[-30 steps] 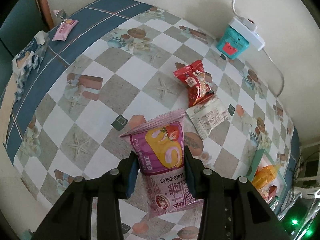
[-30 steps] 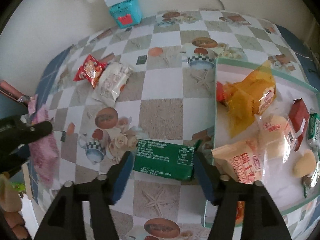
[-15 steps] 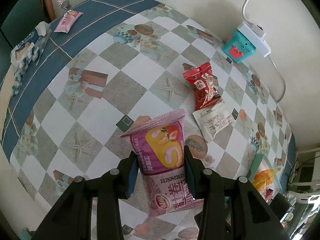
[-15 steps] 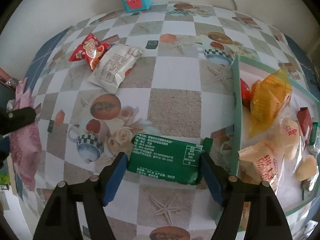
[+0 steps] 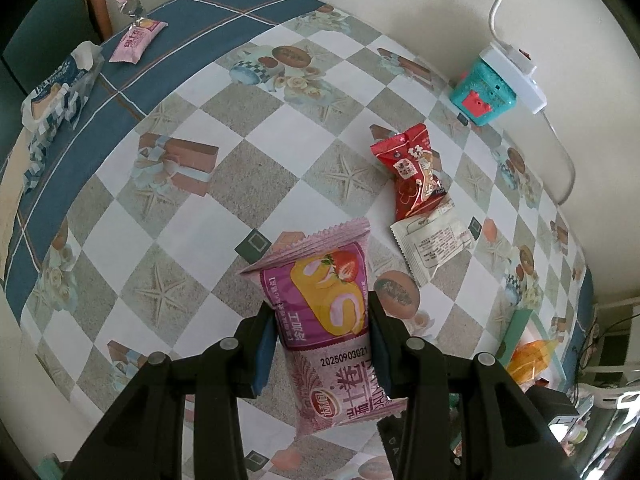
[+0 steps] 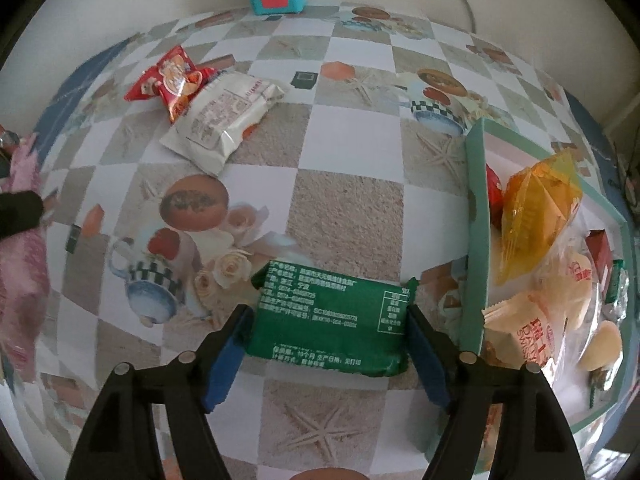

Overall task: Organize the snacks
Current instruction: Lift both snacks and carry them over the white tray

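Note:
My left gripper (image 5: 322,320) is shut on a pink-purple snack pack (image 5: 320,304) and holds it above the checkered tablecloth. My right gripper (image 6: 330,334) is wide open around a green snack pack (image 6: 332,320) that lies flat on the table, its fingers (image 6: 226,344) at the pack's two ends. A red pack (image 5: 416,170) and a white pack (image 5: 434,242) lie together mid-table; they also show in the right wrist view, red (image 6: 172,80) and white (image 6: 224,116). A green-rimmed tray (image 6: 476,240) on the right holds several snacks.
A teal toy box (image 5: 482,98) and a white power strip (image 5: 514,76) stand by the wall. A small pink pack (image 5: 136,42) and a blue-white tissue pack (image 5: 56,96) lie at the far left edge. The left gripper with its pack (image 6: 20,248) shows at the right view's left side.
The right gripper has come lower and closer over the green pack, still open around it. The left gripper has lifted a little with the pink pack, the table now looking farther away.

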A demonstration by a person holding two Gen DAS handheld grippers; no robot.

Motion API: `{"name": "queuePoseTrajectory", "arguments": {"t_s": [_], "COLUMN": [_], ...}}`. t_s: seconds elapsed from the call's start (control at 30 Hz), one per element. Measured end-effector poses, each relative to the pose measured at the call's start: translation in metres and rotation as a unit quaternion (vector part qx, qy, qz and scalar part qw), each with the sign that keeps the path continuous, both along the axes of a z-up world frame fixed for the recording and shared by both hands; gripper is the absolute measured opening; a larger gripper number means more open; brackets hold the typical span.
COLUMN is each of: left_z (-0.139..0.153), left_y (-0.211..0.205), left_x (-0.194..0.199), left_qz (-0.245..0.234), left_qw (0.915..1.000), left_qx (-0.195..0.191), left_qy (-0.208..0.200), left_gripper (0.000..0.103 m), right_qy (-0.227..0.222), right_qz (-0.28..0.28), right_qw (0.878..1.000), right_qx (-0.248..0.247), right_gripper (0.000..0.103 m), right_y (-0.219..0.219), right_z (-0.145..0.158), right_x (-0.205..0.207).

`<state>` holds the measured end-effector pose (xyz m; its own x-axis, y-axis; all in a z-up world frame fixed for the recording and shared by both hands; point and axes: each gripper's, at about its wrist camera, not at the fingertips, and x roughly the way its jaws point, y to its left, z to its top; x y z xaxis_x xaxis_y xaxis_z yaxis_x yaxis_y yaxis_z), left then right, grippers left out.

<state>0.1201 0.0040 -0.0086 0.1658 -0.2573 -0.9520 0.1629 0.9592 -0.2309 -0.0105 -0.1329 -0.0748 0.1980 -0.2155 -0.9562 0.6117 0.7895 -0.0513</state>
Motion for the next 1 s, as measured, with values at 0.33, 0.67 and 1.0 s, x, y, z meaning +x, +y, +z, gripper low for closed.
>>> {"name": "queuePoseTrajectory", "arguments": {"t_s": [0.33,0.67,1.0], "left_z": [0.006,0.031,0.069], "left_y": [-0.002,-0.005,-0.043], "left_x": [-0.001,-0.006,-0.036], "left_qz": [-0.001,-0.004,-0.047], "left_qw": [0.9999,0.999,0.9946], "left_qx": [0.003,-0.006,-0.027], "left_qy": [-0.011,-0.044,-0.089], "left_gripper": [0.043,0.043,0.043], "right_qy": [-0.046,-0.116,-0.157], "right_qz": [-0.012,-0.034,-0.128], "right_qw": [0.999,0.993,0.979], "right_qx": [0.023,0.012,0.008], "right_gripper": [0.065,0.065,0.065], "right_y": [-0.016,-0.028,-0.083], "right_z": [0.028,0.082,0.119], "right_x": [-0.01,-0.034,-0.092]}}
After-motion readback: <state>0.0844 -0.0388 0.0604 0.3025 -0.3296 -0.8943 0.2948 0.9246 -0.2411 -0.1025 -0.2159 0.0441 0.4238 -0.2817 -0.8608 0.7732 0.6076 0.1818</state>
